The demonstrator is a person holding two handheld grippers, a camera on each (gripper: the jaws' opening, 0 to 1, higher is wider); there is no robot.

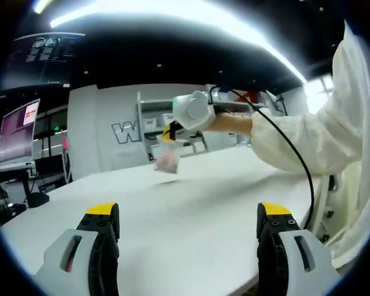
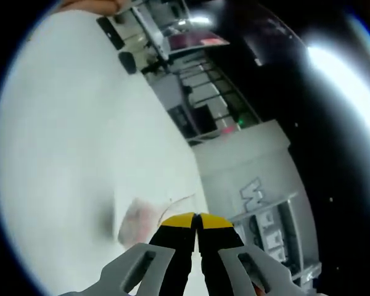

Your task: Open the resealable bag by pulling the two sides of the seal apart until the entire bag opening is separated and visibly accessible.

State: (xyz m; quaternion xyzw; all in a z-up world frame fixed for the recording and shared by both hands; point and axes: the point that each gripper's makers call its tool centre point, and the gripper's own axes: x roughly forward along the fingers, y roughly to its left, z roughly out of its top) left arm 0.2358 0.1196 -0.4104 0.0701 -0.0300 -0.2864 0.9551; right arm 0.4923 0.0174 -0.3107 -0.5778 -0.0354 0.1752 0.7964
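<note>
Bare table (image 1: 191,209) ahead of left claw (image 1: 188,225); right claw (image 1: 168,131) with bag (image 1: 168,161) beyond.

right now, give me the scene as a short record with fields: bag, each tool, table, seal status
bag: small clear bag with pinkish contents, hanging above the white table
right tool: right tool shut on the bag's top edge, lifting it; held by a person's hand
left tool: left tool open, low over the near table, apart from the bag
seal status: cannot tell, too small and blurred
background: monitor at one side, shelving behind
</note>
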